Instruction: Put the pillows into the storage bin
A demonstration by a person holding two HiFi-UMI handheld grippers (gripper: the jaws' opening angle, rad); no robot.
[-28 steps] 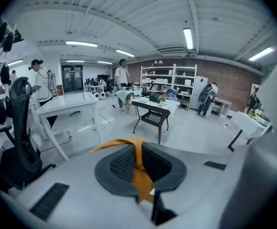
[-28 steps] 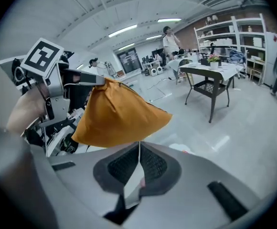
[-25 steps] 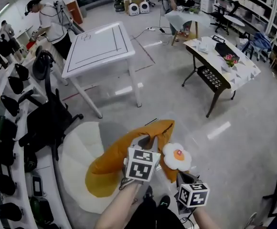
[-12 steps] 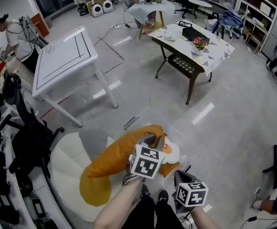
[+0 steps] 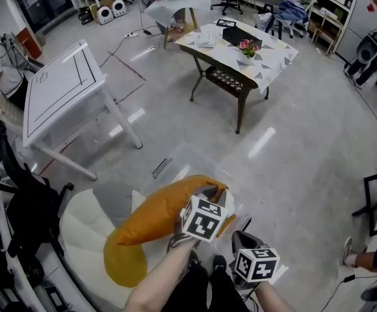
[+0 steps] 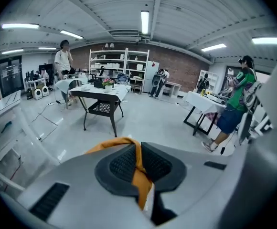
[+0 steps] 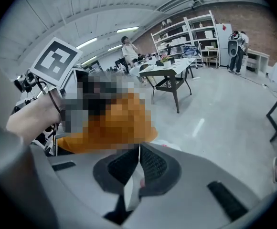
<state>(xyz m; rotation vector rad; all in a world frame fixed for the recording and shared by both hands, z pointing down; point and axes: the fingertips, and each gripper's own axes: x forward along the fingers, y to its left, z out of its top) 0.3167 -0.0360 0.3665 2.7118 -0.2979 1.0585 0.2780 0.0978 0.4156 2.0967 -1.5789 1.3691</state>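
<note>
Fabric of the long orange pillow (image 5: 159, 212) sat pinched tight in the left gripper (image 6: 137, 160), its length trailing to 8 o'clock, while the right gripper (image 7: 137, 165) clamped white pillow cloth (image 7: 133, 187), the clear plastic bin (image 5: 170, 166) apparently just beyond at 12 o'clock.

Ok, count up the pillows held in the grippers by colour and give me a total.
orange pillow, in the left gripper: 1
white pillow, in the right gripper: 1
Total: 2
</note>
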